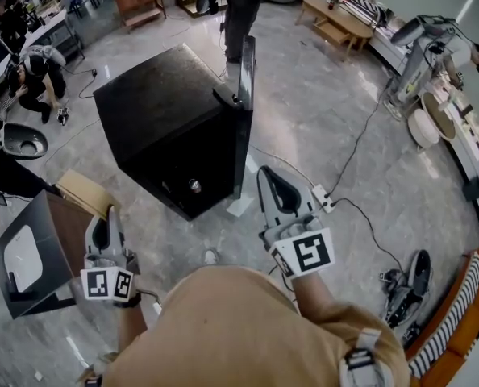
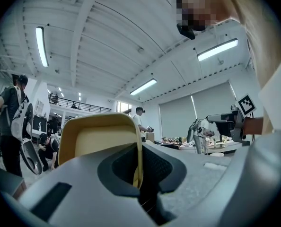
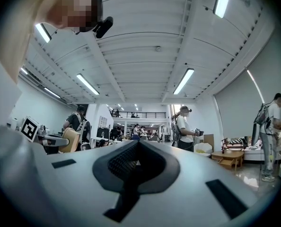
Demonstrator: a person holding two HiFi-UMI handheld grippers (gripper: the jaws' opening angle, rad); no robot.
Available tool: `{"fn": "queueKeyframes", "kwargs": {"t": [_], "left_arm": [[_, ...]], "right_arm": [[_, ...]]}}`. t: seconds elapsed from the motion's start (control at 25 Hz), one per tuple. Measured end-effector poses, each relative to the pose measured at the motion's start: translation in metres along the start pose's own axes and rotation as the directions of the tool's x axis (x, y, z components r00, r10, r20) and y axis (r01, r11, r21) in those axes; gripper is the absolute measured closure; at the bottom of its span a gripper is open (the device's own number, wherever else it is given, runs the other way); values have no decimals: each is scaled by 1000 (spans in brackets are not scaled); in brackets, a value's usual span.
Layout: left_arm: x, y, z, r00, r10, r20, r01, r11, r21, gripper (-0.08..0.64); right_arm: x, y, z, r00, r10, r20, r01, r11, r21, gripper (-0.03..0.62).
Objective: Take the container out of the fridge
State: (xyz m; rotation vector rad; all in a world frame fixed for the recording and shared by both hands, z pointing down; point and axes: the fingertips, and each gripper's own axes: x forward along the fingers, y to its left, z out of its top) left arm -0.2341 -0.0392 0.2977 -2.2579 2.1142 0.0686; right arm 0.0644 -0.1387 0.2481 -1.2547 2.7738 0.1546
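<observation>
The black fridge [image 1: 167, 119] stands on the floor ahead of me, with its door [image 1: 245, 71] swung open at its right side. My left gripper [image 1: 104, 218] is low at the left, away from the fridge, shut on the wall of a tan container [image 1: 86, 192]. In the left gripper view the container's [image 2: 98, 136] thin yellow rim is pinched between the closed jaws of this gripper [image 2: 138, 174]. My right gripper [image 1: 270, 180] hovers in front of the fridge's right corner, shut with nothing in it. In its own view the right gripper [image 3: 138, 148] points up at the ceiling.
A grey and brown box-shaped stand [image 1: 30, 256] sits at my left. A power strip with cables [image 1: 322, 196] lies on the floor right of the fridge. One person [image 1: 239, 6] stands behind the fridge, another crouches far left [image 1: 34, 71]. An orange striped sofa [image 1: 465, 321] is at the right.
</observation>
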Motion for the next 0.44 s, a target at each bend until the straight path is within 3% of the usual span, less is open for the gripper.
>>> {"fn": "queueKeyframes", "kwargs": {"t": [0.44], "left_arm": [[-5, 2, -1, 1000, 10, -11, -10, 1000, -2, 546]], "right_arm": [[3, 5, 0, 1000, 14, 2, -14, 1000, 15, 592]]}}
